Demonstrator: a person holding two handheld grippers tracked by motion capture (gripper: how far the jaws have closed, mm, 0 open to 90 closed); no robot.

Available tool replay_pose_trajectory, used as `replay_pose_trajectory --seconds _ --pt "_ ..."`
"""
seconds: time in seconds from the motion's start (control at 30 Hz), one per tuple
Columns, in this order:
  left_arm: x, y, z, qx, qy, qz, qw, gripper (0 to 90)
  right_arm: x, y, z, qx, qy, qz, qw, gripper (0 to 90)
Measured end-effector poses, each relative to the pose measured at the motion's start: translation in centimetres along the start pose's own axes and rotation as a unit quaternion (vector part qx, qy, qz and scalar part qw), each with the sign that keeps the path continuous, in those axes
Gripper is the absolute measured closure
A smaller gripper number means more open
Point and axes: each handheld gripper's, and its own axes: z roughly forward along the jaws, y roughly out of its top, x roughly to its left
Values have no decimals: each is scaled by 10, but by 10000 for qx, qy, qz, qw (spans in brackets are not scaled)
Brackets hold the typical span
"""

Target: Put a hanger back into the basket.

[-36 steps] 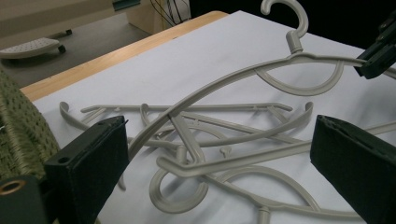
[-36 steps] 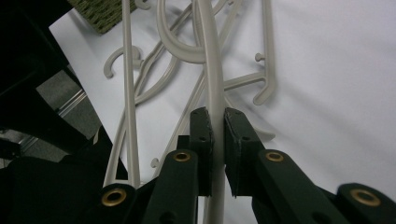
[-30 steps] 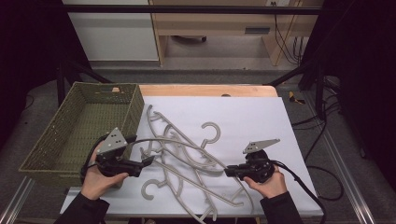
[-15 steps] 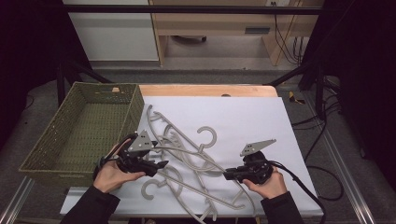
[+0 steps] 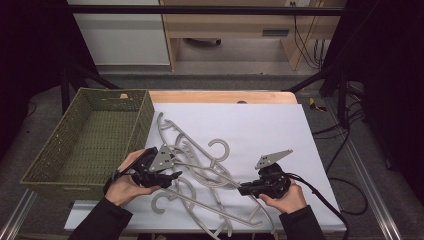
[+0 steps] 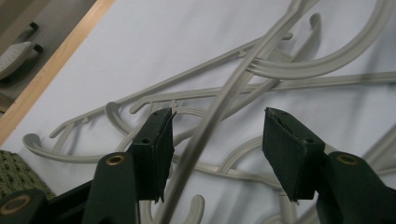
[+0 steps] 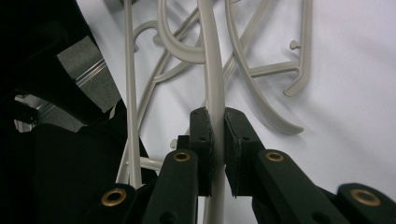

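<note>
Several grey plastic hangers lie tangled on the white sheet. My left gripper is over the left side of the pile. In the left gripper view its jaws have just been closing and stand apart around one thin hanger arm. That arm runs close to the left pad, and the right pad is off it. My right gripper is at the pile's right side. In the right gripper view it is shut on a hanger arm that runs straight away from it.
A green woven basket stands at the left, its wall next to my left hand. The table's wooden far edge shows beyond the sheet. Bare white sheet lies at the back and right of the pile.
My left gripper has moved right, from beside the basket to over the hangers, and a hanger arm now lies between its jaws. The right gripper has stayed put with its hold.
</note>
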Motion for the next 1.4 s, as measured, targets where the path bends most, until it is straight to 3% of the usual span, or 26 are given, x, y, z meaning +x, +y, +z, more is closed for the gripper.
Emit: replay_pose_trajectory --seconds 0.13,0.33,0.57,0.87,0.93,1.07,1.3,1.4 --pt "0 1 6 25 110 80 9999 517 0 0 0 25 12 -11 10000 826" --pt "-1 1 16 282 -3 396 9988 612 1 0 1 32 50 -47 10000 827" --pt "-2 -2 22 427 -52 462 9980 710 2 0 3 110 56 -77 9999 826" --pt "-5 -3 24 452 -33 537 9975 692 2 0 3 157 71 -86 9998 826" --pt "-5 -3 25 443 -37 542 9975 677 2 -1 2 117 182 -118 9997 826" --pt "-7 -4 23 449 -71 601 9972 729 2 -1 1 87 220 -173 9996 825" --pt "-11 -5 15 382 79 757 9964 750 1 -1 1 6 179 -292 9994 815" --pt "-15 -4 8 323 157 866 9956 760 2 -1 -1 -156 92 -329 9993 799"
